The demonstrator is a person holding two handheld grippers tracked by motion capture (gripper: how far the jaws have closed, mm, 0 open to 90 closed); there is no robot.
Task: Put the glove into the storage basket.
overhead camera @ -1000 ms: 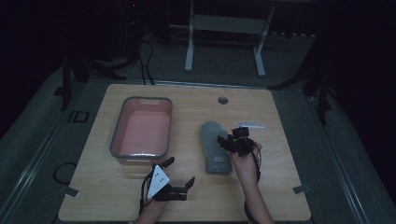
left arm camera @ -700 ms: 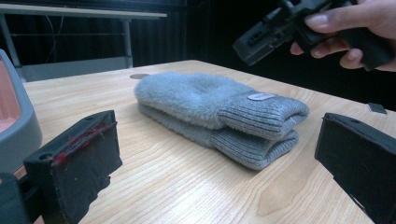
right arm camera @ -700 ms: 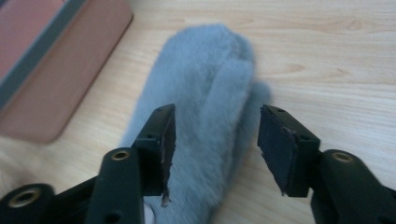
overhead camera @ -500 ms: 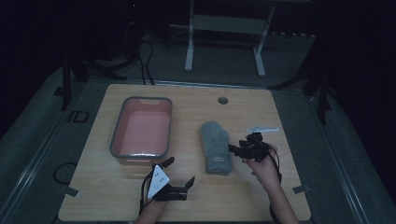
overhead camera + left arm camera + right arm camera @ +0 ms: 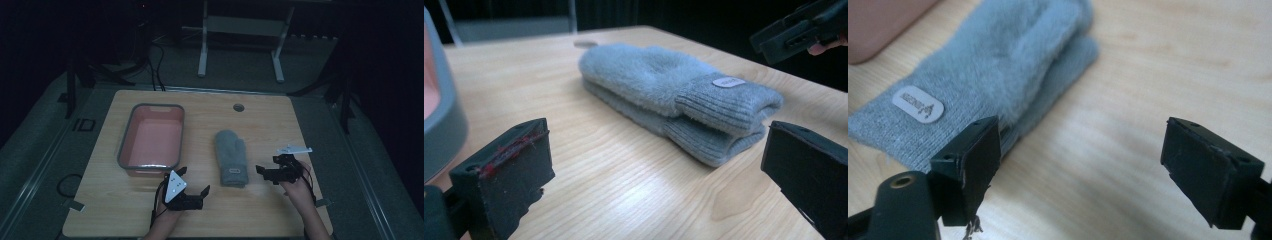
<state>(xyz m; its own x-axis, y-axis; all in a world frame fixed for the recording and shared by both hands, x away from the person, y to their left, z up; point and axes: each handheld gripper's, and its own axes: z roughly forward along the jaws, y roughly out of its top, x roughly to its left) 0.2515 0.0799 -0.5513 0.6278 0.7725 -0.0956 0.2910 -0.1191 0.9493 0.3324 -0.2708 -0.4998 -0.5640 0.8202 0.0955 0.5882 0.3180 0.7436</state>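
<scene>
While the right gripper (image 5: 267,172) is held just off the cuff end of the grey mitten (image 5: 230,157), its jaws stand released, having just been opening, with only bare wood seen between them in the right gripper view. Beside its one jaw the folded mitten (image 5: 993,75) is seen lying flat on the tabletop (image 5: 1158,75), touched by neither jaw. A small pale oval label (image 5: 917,104) is sewn on the ribbed cuff; writing is printed on it, too small to be read. The left gripper (image 5: 192,192) is held with its jaws likewise spread wide and nothing between them; ahead of them, in the left gripper view, the mitten (image 5: 664,85) is seen with the label (image 5: 728,81) facing up. Red marks are seen on one left pad. Beyond the left jaws a pink tub with a grey rim (image 5: 150,137) is placed. A round hole (image 5: 238,107) is cut in the light wooden tabletop (image 5: 300,125). Dark carpeted floor, cables and a white metal stand (image 5: 240,35) are made out behind.
</scene>
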